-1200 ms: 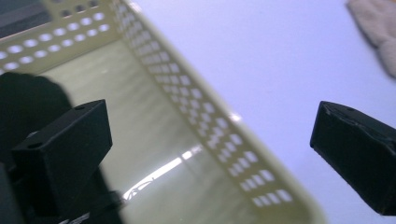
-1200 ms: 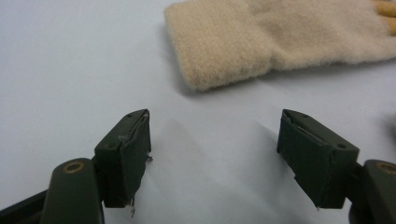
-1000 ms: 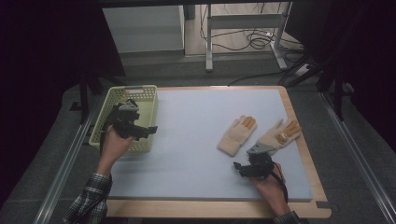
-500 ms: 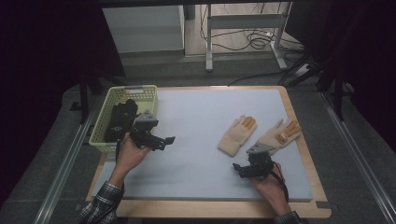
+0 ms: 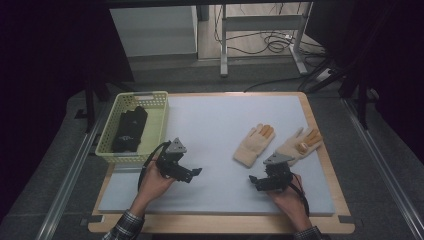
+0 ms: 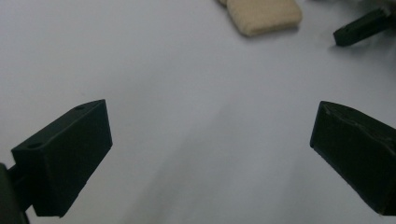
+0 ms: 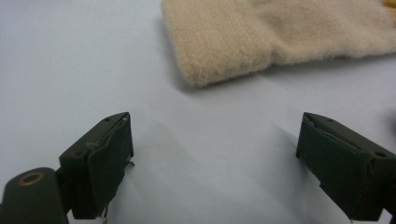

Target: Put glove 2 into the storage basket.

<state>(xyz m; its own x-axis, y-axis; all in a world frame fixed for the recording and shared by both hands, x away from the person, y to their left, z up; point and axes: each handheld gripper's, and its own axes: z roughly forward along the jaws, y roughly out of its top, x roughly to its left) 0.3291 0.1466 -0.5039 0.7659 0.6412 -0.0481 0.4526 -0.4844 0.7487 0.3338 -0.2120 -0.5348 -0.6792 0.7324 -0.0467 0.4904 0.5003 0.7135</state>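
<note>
Two beige knit gloves lie palm-down on the pale mat [image 5: 220,125]: one glove [image 5: 254,144] with orange fingertips, and a second glove [image 5: 298,145] to its right. My left gripper [image 5: 192,174] hovers open over the mat to the left of the gloves. In the left gripper view, my left gripper [image 6: 210,126] has wide jaws with bare mat between them and a glove cuff [image 6: 264,16] far ahead. My right gripper [image 5: 256,182] is open just in front of the gloves. In the right gripper view, my right gripper [image 7: 215,128] faces a glove cuff [image 7: 224,44], a short way off.
A yellow mesh basket [image 5: 159,117] stands at the mat's left edge with a black cloth item [image 5: 129,129] inside. The mat rests on a wooden board [image 5: 330,165]. Beyond the table are metal frame legs and cables on the floor.
My left gripper has moved from over the basket rightward and toward the near side, out over the mat. The right gripper and both gloves have stayed put.
</note>
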